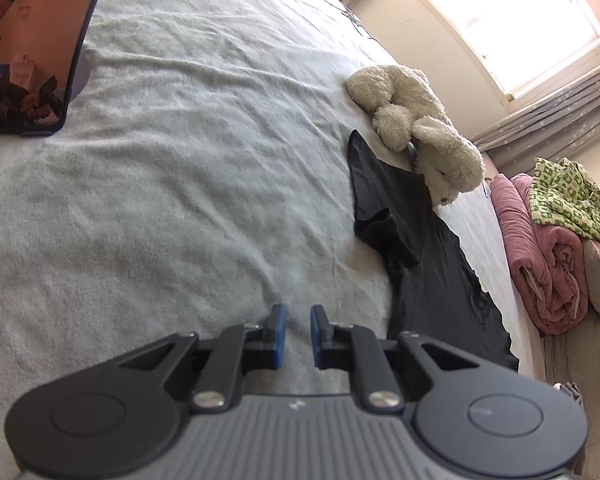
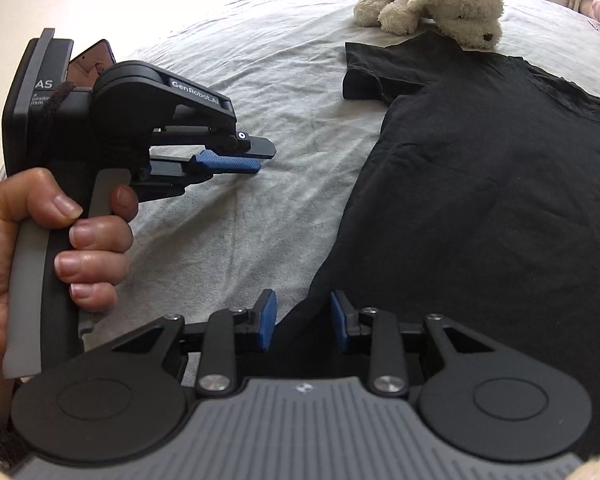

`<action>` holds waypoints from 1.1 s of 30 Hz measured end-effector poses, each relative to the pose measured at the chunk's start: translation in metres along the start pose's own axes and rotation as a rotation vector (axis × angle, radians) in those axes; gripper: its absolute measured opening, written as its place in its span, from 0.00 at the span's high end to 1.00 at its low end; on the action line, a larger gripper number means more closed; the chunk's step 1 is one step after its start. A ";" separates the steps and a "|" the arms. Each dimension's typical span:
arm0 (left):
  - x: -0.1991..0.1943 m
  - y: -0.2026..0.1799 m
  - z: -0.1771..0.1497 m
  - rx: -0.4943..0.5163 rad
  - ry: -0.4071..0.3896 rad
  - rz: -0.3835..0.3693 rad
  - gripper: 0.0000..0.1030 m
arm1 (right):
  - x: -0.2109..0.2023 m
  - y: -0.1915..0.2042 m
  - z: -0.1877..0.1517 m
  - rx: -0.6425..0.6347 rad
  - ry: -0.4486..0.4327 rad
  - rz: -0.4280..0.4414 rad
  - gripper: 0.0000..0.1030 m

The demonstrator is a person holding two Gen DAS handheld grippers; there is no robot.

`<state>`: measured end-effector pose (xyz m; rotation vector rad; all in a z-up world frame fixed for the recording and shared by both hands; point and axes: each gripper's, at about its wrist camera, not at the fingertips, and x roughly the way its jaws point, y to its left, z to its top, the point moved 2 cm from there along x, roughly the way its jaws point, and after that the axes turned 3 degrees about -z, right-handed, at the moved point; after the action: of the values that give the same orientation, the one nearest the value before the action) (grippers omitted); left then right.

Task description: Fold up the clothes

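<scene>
The black T-shirt (image 2: 480,184) lay spread flat on the bed (image 2: 260,184), on its pale grey cover, toward the right side in the right wrist view. One short sleeve (image 2: 364,76) pointed out to the left, and the neckline lay toward the far right. A white plush dog (image 2: 432,4) rested on the cover at the far end, its head just over the shirt's upper edge.

The right tool (image 2: 303,322) was angled down at the near hem of the shirt. Its blue pads (image 2: 267,320) stood a narrow gap apart, with the edge of the black fabric lying between them; the pads did not visibly press on the cloth, and whether they touched it could not be determined.

The left tool (image 2: 256,160) was held in a person's left hand (image 2: 52,248), over bare bed cover to the left of the shirt and apart from it. In its own view, the left tool (image 1: 299,330) showed its pads a narrow gap apart with nothing between them, only the cover beyond.

A tablet or screen (image 1: 32,48) lay on the bed at the far left of the left wrist view. Folded pink bedding (image 1: 548,256) with a green patterned cloth (image 1: 568,196) on top sat beyond the bed, under a bright window (image 1: 520,12).
</scene>
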<state>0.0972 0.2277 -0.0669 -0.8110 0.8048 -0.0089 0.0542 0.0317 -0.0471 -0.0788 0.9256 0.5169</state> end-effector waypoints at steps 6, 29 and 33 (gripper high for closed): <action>-0.003 0.000 0.001 -0.003 -0.001 -0.026 0.87 | 0.004 -0.057 -0.003 0.366 -0.029 0.343 0.94; 0.003 -0.016 -0.004 0.070 0.034 -0.108 0.87 | -0.001 0.003 0.003 0.056 -0.140 0.139 0.71; 0.003 -0.015 -0.004 0.067 0.038 -0.105 0.87 | 0.003 -0.004 0.003 0.063 -0.137 0.093 0.71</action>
<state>0.1007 0.2139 -0.0605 -0.7903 0.7928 -0.1443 0.0593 0.0301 -0.0483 0.0563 0.8132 0.5713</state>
